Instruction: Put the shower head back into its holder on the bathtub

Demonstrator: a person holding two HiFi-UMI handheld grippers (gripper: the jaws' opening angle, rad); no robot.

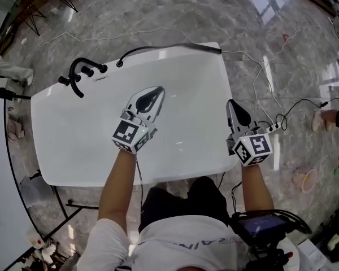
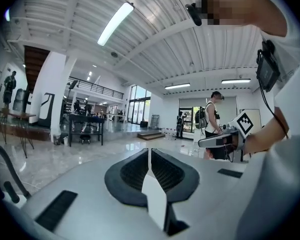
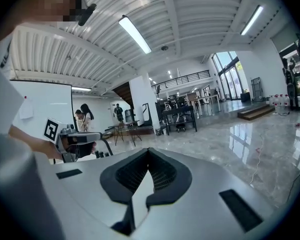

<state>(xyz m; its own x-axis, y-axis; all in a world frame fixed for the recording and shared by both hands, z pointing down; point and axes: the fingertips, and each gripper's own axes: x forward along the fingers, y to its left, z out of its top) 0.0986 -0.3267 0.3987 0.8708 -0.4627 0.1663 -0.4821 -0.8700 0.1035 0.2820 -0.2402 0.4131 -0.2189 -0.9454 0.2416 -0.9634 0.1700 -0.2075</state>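
Note:
The white bathtub [image 1: 73, 134] fills the middle of the head view. Along its far rim lies the black shower head [image 1: 208, 48], its hose [image 1: 140, 51] curving left to a fitting. A black faucet [image 1: 78, 72] with knobs stands at the far left corner and shows again as the faucet [image 3: 106, 147] in the right gripper view. My left gripper [image 1: 156, 90] [image 2: 149, 151] hovers over the tub's middle, shut and empty. At the tub's right edge my right gripper [image 1: 230, 103] [image 3: 148, 151] is also shut with nothing in it. Both are well short of the shower head.
Cables [image 1: 260, 78] and a power strip [image 1: 274, 127] lie on the marble floor right of the tub. A black metal frame [image 1: 11, 151] stands at the left. Someone's shoe [image 1: 318, 119] is at the far right. People stand further off in the hall [image 2: 212, 119].

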